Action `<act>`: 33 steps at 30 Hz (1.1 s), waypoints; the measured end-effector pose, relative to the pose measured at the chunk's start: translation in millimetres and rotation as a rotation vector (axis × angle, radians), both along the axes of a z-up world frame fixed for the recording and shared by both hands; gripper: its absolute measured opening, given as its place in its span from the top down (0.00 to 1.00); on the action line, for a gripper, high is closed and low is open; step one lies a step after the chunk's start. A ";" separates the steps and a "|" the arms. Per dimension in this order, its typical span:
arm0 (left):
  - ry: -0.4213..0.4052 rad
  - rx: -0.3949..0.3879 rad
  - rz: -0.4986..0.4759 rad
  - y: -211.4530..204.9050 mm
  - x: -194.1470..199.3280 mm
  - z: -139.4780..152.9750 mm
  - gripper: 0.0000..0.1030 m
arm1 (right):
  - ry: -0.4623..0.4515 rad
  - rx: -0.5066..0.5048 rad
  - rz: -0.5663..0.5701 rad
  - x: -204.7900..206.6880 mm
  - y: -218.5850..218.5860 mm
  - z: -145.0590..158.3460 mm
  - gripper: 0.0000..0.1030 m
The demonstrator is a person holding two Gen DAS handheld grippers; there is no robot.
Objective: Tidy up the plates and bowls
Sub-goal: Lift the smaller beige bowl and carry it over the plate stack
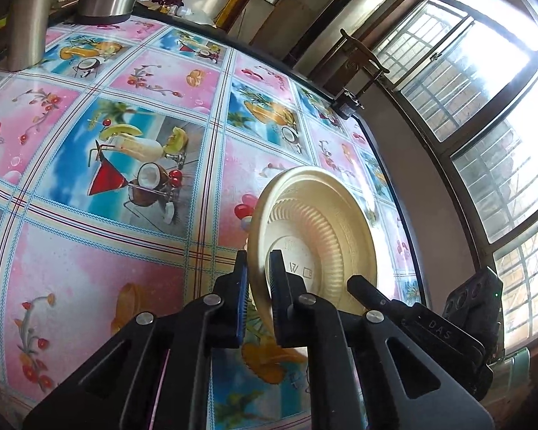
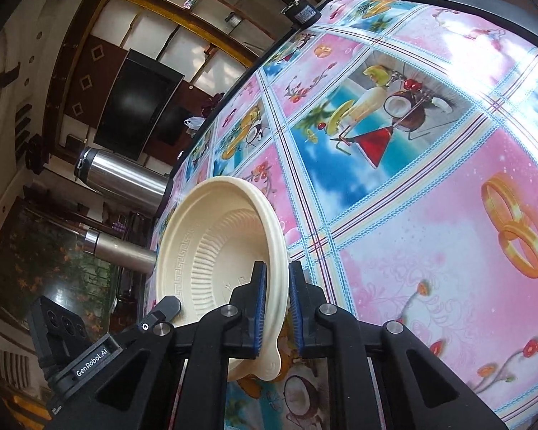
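While each cream bowl is carried edge-on above the table (image 1: 100,258), its rim should be kept pinched squarely. The left gripper (image 1: 260,299) is clamped on one bowl (image 1: 315,236) near the window-side edge; the right gripper (image 2: 276,304) is clamped on another bowl (image 2: 218,251). A glossy fruit-print cloth (image 2: 430,251) covers the table; steel flasks (image 2: 122,175) stand at one edge.
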State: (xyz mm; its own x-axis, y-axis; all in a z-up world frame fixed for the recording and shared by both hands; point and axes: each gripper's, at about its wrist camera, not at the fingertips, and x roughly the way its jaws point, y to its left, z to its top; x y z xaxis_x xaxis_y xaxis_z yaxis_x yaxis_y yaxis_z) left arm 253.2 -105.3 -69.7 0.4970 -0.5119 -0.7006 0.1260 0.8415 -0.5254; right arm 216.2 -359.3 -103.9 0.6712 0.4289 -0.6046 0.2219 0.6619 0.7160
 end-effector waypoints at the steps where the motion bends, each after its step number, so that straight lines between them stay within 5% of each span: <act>1: 0.000 -0.001 -0.001 0.2 0.0 -0.1 0.92 | 0.000 0.004 -0.002 -0.4 -0.1 -1.0 0.87; 16: 0.001 -0.017 -0.004 3.3 0.1 -0.4 0.93 | 0.006 0.020 0.016 3.3 -0.6 -2.7 0.87; 33: -0.055 0.090 0.011 -5.2 -6.8 4.9 0.93 | 0.021 0.049 0.021 6.7 -2.9 -5.8 0.88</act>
State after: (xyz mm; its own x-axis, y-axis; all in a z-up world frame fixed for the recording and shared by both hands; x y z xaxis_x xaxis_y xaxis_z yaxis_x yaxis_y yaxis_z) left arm 246.4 -110.5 -64.8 0.5415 -0.4421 -0.7150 0.1432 0.8866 -0.4398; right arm 222.9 -362.2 -109.7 0.6493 0.4719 -0.5964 0.2238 0.6309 0.7429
